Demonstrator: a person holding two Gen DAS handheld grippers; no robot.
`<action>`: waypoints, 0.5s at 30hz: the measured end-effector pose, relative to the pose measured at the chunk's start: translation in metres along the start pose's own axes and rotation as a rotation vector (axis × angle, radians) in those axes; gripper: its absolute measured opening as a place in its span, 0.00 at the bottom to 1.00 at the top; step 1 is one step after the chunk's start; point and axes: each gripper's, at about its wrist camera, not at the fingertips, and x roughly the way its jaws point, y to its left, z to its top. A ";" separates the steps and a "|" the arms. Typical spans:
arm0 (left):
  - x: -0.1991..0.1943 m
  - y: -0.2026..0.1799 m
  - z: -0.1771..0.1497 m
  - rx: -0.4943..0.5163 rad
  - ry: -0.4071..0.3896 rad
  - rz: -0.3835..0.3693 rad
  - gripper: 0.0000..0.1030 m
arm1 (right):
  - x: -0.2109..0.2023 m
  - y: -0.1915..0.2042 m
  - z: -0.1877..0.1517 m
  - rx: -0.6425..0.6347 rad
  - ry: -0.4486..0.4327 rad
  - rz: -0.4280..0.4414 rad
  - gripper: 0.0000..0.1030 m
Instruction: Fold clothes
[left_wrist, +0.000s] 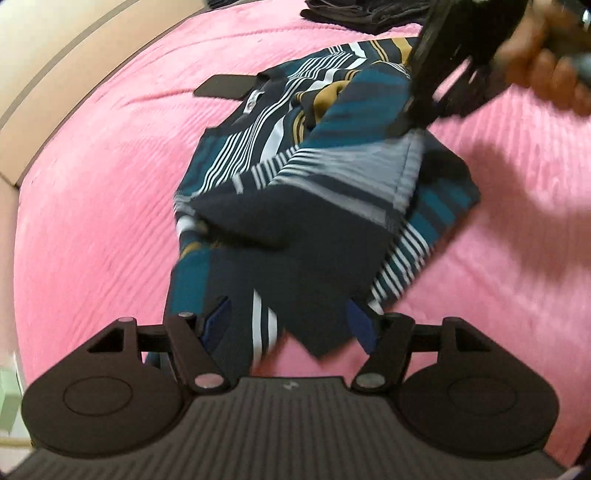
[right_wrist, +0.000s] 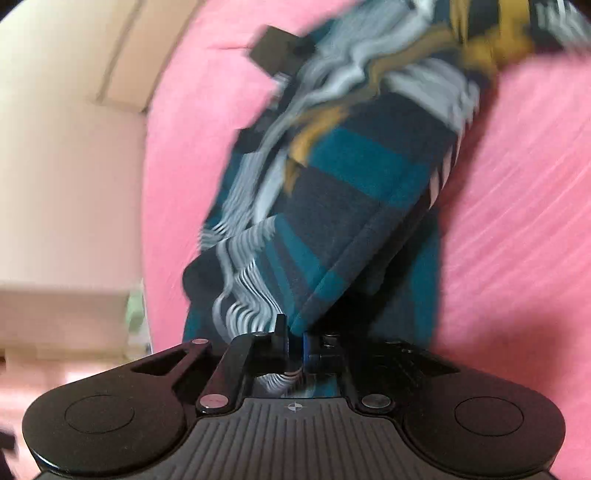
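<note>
My left gripper is spread wide, its fingers either side of the near end of the striped shirt without pinching it. The shirt, navy, teal, white and mustard, lies crumpled and partly folded in the middle of the pink bedspread. In the left wrist view my right gripper comes in from the upper right, held by the hand, and has a fold of the shirt lifted. My right wrist view is blurred, but there the right gripper is clenched on striped shirt cloth bunched between its fingers. A dark flat rectangle lies on the bedspread just beside the collar, and dark folded clothes sit at the far edge
</note>
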 end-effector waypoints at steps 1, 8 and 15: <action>-0.007 0.000 -0.005 -0.014 0.005 -0.005 0.63 | -0.025 0.001 -0.001 -0.036 0.006 -0.023 0.04; -0.042 -0.028 -0.023 -0.088 0.031 -0.063 0.63 | -0.184 -0.071 0.008 -0.232 0.011 -0.608 0.04; -0.013 -0.071 -0.008 -0.062 0.067 -0.151 0.64 | -0.156 -0.124 -0.001 -0.354 0.050 -0.785 0.46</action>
